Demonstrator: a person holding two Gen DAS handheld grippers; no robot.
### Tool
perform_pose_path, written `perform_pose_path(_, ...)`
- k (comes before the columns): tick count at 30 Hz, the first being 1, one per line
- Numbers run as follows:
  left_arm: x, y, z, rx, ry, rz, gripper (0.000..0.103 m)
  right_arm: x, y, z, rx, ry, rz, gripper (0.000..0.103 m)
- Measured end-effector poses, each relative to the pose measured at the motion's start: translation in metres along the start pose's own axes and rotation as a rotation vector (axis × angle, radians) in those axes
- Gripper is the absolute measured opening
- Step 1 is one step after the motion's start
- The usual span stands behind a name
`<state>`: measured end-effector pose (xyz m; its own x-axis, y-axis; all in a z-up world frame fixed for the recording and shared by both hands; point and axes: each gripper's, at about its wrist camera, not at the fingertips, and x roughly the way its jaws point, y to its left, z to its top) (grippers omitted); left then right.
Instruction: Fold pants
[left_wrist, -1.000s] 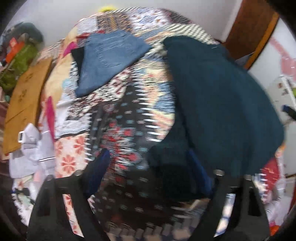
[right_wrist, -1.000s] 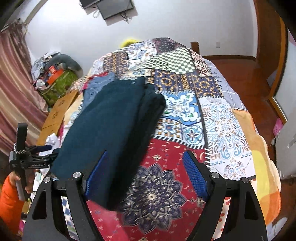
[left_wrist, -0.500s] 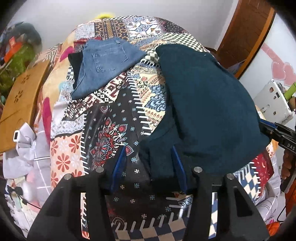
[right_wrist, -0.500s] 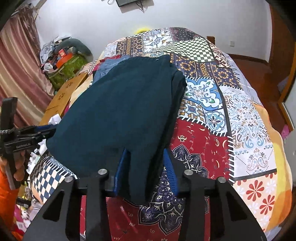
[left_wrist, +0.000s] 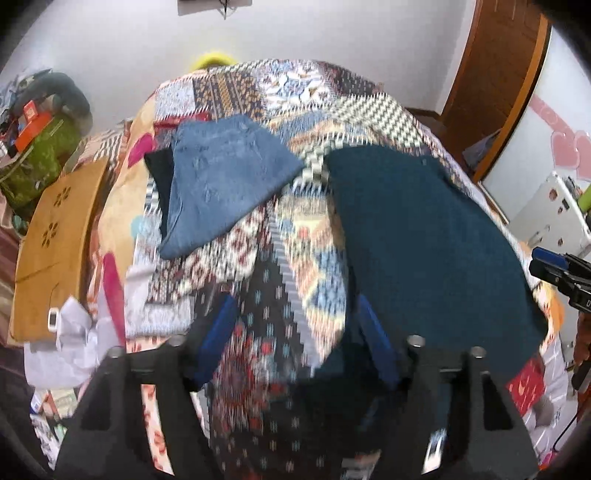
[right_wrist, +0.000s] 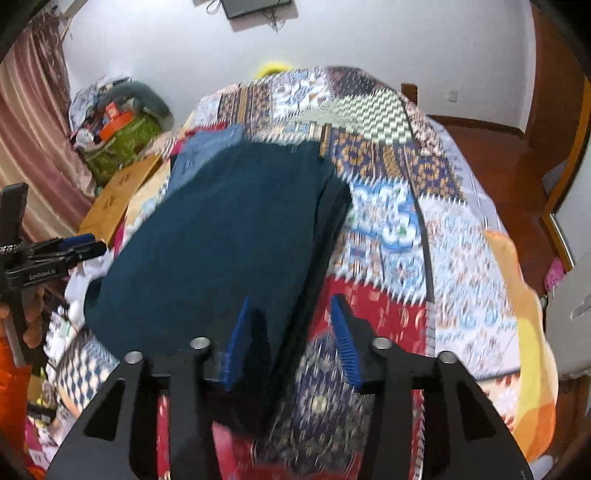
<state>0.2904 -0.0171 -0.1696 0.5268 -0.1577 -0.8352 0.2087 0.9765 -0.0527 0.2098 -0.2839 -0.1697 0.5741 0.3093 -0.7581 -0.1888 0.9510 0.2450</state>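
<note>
Dark teal pants (left_wrist: 424, 236) lie folded on the patchwork bedspread; they also show in the right wrist view (right_wrist: 229, 236). My left gripper (left_wrist: 297, 339) is open at the pants' near left corner, with the right pad at the cloth edge and nothing between the jaws. My right gripper (right_wrist: 291, 339) is open, its jaws standing either side of the pants' near right edge. Folded blue jeans (left_wrist: 221, 184) lie further back on the left.
The patchwork bedspread (right_wrist: 424, 229) covers the bed. A cardboard box (left_wrist: 55, 243) and a pile of bags (left_wrist: 40, 147) stand left of the bed. A wooden door (left_wrist: 495, 81) is at the right. A screen (right_wrist: 255, 7) hangs on the far wall.
Both grippers were narrowed on the pants' near edge half a second ago. Both have now opened and drawn back, and the pants lie flat. Both views are blurred by motion.
</note>
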Motion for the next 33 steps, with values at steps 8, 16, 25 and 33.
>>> perform_pose_path(8, 0.040, -0.026, 0.056, 0.116, -0.009, 0.001, 0.083, 0.038, -0.005, 0.054, -0.019, -0.022, -0.028, 0.063)
perform_pose_path(16, 0.101, -0.050, 0.100, 0.172, 0.051, -0.035, 0.083, 0.098, -0.008, 0.089, -0.029, 0.044, 0.000, 0.063)
perform_pose_path(25, 0.149, -0.057, 0.117, 0.185, 0.096, -0.054, 0.083, 0.133, -0.013, 0.108, -0.090, 0.057, 0.018, 0.021)
perform_pose_path(33, 0.169, -0.052, 0.111, 0.148, 0.117, -0.069, 0.084, 0.144, -0.025, 0.100, -0.078, 0.034, -0.003, 0.014)
